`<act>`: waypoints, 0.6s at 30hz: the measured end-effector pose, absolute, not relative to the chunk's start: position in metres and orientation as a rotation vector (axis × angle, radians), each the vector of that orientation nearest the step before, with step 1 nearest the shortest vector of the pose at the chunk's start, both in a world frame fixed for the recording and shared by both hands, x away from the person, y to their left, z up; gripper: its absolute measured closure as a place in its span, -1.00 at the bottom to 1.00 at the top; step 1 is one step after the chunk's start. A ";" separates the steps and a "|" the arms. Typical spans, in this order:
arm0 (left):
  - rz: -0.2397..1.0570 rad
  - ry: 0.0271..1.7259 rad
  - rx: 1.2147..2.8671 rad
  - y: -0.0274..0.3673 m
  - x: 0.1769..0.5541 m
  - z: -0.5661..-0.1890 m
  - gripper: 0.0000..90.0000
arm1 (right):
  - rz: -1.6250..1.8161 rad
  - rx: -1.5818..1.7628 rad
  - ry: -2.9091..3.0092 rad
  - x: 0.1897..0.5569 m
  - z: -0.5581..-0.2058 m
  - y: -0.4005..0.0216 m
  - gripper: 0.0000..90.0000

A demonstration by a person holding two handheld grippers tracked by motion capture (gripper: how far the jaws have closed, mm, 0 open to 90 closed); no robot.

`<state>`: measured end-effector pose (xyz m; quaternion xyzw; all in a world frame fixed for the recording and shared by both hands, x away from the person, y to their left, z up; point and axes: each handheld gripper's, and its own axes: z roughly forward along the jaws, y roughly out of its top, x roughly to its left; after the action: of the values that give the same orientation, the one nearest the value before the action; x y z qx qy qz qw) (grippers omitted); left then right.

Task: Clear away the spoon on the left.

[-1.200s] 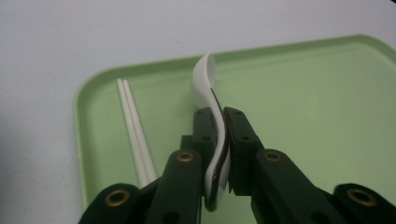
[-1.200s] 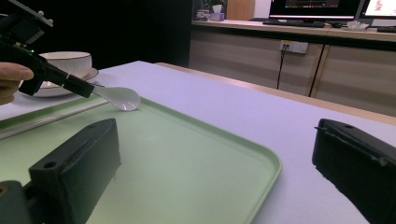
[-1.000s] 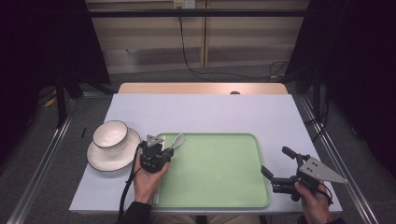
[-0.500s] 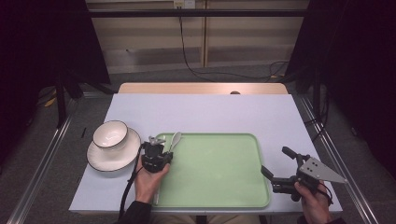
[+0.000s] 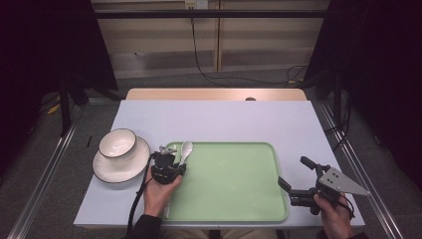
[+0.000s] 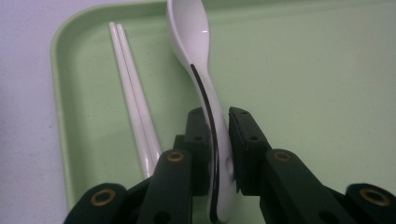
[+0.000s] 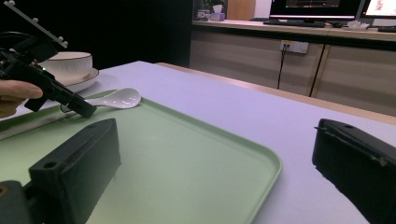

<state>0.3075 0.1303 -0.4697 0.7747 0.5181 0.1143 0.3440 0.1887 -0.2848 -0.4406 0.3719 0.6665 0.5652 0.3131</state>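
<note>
A white ceramic spoon with a dark line along its handle lies at the far left corner of the green tray. My left gripper is shut on the spoon's handle, and the spoon's bowl points away from me at the tray's rim. A pair of white chopsticks lies on the tray just left of the spoon. My right gripper stands open over the table at the tray's right edge, nothing between its jaws. In the right gripper view, the left gripper and spoon show across the tray.
A white bowl sits on a white plate with a dark rim, on the table left of the tray. The pale table stretches beyond the tray. Dark curtains and a cabinet stand behind.
</note>
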 end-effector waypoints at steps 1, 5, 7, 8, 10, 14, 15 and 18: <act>0.294 1.348 2.006 0.130 0.308 -0.470 0.74 | 1.491 0.980 1.761 0.188 -0.440 -0.285 -0.99; 0.309 1.364 2.029 0.125 0.305 -0.467 0.51 | 1.490 0.983 1.763 0.189 -0.441 -0.285 -0.99; 0.313 1.362 2.010 0.126 0.306 -0.469 0.56 | 1.502 0.989 1.759 0.188 -0.441 -0.285 -0.99; 0.298 1.363 2.001 0.129 0.307 -0.469 0.56 | 1.499 0.986 1.763 0.188 -0.441 -0.285 -0.99; 0.309 1.365 2.003 0.130 0.308 -0.469 0.54 | 1.499 0.988 1.762 0.188 -0.441 -0.285 -0.99; 0.310 1.324 2.021 0.130 0.308 -0.469 0.45 | 1.496 0.994 1.760 0.188 -0.441 -0.285 -0.99; 0.324 1.303 2.032 0.131 0.308 -0.470 0.43 | 1.496 0.990 1.759 0.189 -0.441 -0.285 -0.99; 0.350 1.271 1.998 0.131 0.304 -0.472 0.34 | 1.491 0.986 1.754 0.188 -0.440 -0.286 -0.99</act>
<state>0.3044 0.1308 -0.4716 0.7769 0.4945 0.1359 0.3653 0.1883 -0.2856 -0.4404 0.3740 0.6651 0.5653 0.3132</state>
